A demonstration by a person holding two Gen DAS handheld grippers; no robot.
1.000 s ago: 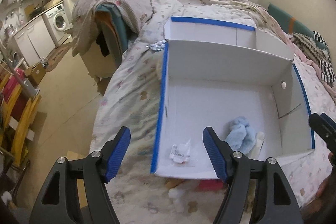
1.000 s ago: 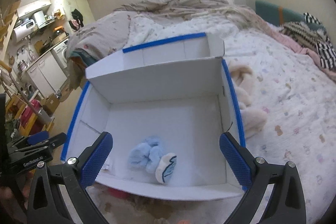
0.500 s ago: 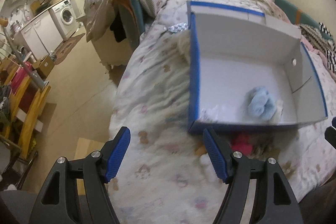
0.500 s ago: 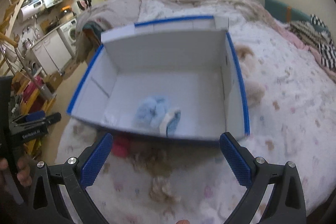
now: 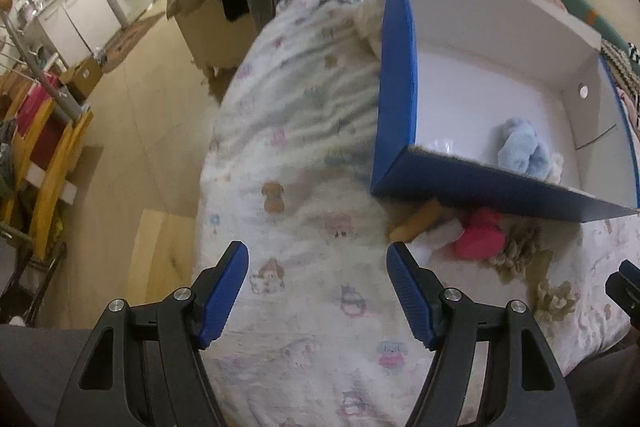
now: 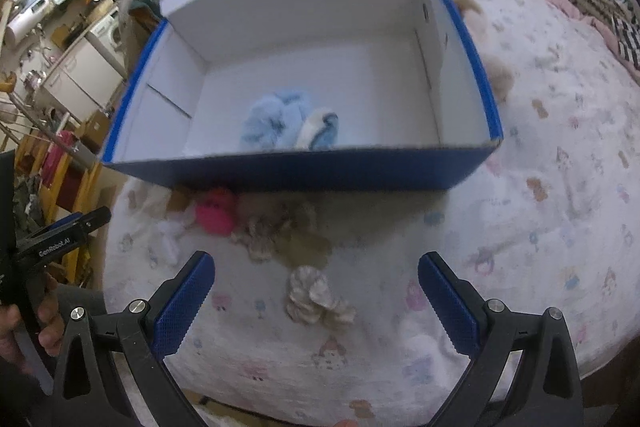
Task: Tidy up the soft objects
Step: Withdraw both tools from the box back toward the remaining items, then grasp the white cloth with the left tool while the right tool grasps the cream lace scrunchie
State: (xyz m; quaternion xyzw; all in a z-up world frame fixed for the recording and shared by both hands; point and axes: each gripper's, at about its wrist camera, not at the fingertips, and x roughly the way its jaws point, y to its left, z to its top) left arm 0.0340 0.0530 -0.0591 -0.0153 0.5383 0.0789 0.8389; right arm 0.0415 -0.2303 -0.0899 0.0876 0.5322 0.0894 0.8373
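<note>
We have drawn both open, empty claws, left claw (image 5: 318, 281) and right claw (image 6: 316, 291), back from over the blue box (image 6: 280, 171) and down toward the bed (image 6: 540, 227), where the pink toy (image 6: 216, 213) and beige plush (image 6: 314, 297) await collecting.

**Both tools open and angled down**

The left tool (image 5: 318, 287) points steeply downward with its blue-padded jaws spread wide and nothing between them. The right tool (image 6: 316, 297) tilts down likewise, jaws set wide apart and empty. In the right wrist view the left tool shows at the left edge, gripped by the person's left hand (image 6: 24, 323), fingers wrapped around its handle.
</note>
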